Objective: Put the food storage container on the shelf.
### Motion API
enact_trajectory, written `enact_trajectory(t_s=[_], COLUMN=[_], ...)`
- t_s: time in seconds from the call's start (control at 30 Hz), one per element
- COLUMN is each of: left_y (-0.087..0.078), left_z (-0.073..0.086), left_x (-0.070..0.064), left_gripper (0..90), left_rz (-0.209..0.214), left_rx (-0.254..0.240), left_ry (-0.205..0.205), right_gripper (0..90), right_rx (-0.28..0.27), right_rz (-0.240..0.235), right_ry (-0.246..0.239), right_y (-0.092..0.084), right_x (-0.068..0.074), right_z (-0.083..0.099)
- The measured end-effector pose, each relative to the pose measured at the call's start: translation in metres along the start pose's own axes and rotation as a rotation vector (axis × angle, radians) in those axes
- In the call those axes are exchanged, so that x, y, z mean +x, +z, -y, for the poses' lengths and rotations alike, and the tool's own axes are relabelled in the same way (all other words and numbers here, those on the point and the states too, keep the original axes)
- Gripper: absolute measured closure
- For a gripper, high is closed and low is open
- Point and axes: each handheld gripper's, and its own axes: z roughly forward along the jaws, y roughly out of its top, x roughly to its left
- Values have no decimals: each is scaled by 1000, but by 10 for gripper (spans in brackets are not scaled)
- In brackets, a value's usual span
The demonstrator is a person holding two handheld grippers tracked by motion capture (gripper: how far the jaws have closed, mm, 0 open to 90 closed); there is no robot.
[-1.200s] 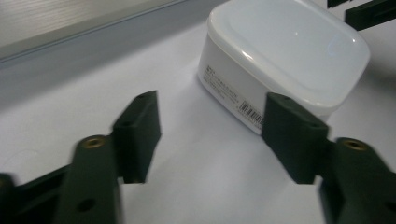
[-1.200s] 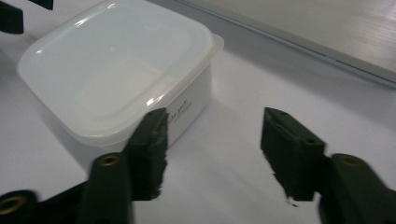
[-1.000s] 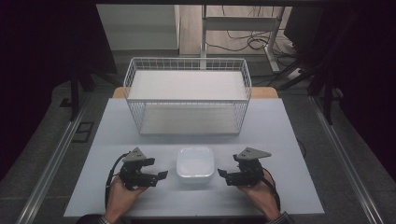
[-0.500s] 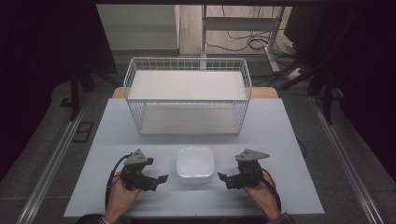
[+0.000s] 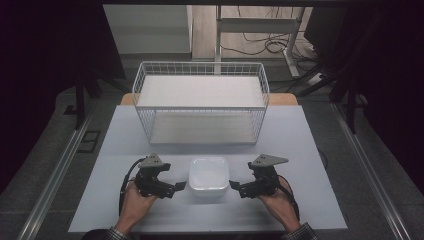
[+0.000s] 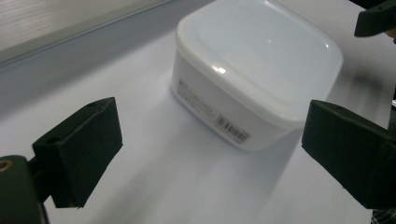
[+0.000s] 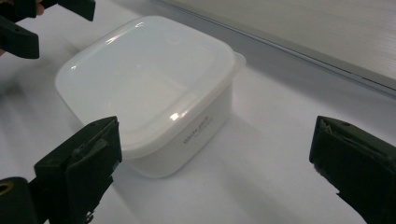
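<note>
- Low in the middle of the high view, I see the white square plastic container with its lid on (image 5: 209,174), sitting on the pale grey table (image 5: 310,150).
- At its left my left gripper (image 5: 176,188) has just been opening; its jaws now stand wide, with nothing between them.
- At its right my right gripper (image 5: 234,188) has opened likewise and grips nothing.
- Both point inward at the container, just beside it, not touching.
- Above it, in the upper middle of the frame, stands a white wire basket (image 5: 200,102).
</note>
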Motion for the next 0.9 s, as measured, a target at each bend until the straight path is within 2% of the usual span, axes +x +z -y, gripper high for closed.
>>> enact_trajectory(t_s=[0.13,0.37,0.53,0.67,0.73,0.77,0.8,0.83,0.9], left_y=[5,20,33,41,42,42,43,43,42], left_z=[-8,-22,-29,-27,-23,-22,-19,-18,-14], left_x=[-1,-2,-2,0,3,5,7,8,9], left_gripper=[44,65,101,129,153,169,200,205,209], left_rz=[28,51,58,64,100,121,175,188,211], left_rx=[2,30,60,80,69,67,74,79,76], left_ry=[-1,-4,1,-6,-47,-63,-93,-113,-144], right_gripper=[23,24,98,142,168,192,224,252,262], right_rx=[23,67,107,130,141,139,139,147,161], right_rz=[12,-37,-50,-63,-88,-107,-123,-154,-166], right_ry=[-21,16,44,51,66,90,105,134,165], right_y=[5,17,28,40,43,43,43,42,42], right_x=[7,10,10,7,5,4,3,1,1], right_z=[-7,-21,-28,-31,-29,-28,-27,-26,-25])
